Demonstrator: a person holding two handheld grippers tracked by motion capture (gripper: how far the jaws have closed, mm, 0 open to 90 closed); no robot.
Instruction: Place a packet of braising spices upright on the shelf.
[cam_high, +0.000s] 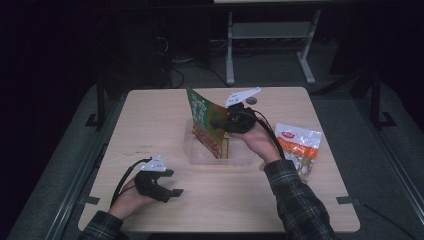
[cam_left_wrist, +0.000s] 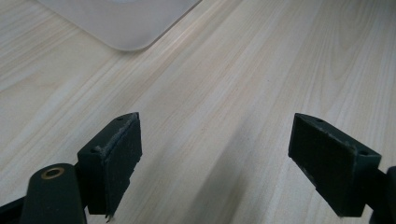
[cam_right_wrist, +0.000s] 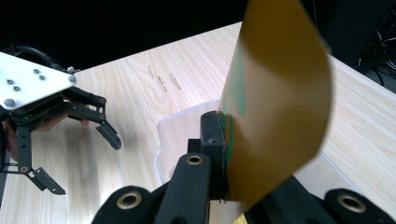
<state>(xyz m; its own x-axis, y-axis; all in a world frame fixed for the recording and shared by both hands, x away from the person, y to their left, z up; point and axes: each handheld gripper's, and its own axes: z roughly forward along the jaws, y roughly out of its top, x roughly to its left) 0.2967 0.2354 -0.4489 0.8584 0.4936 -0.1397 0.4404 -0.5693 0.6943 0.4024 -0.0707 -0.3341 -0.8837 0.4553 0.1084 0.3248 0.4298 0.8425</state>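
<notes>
Your right gripper (cam_high: 220, 123) fingers clamp the green-and-gold snack pouch (cam_high: 206, 122), half-lowered into the clear plastic tub (cam_high: 240, 159); release remains. Left gripper (cam_high: 172, 191) fingers spread, idle.

- Green packet (cam_high: 204, 121), held over the tray: pale lettering on its face, too small to read.
- Orange-and-white bag (cam_high: 298, 145) near the worktop's right edge: red logo, unreadable.

Bare tabletop (cam_high: 225, 200) near side — bin (cam_high: 200, 156) centre, snack bag (cam_high: 300, 145) right
</notes>
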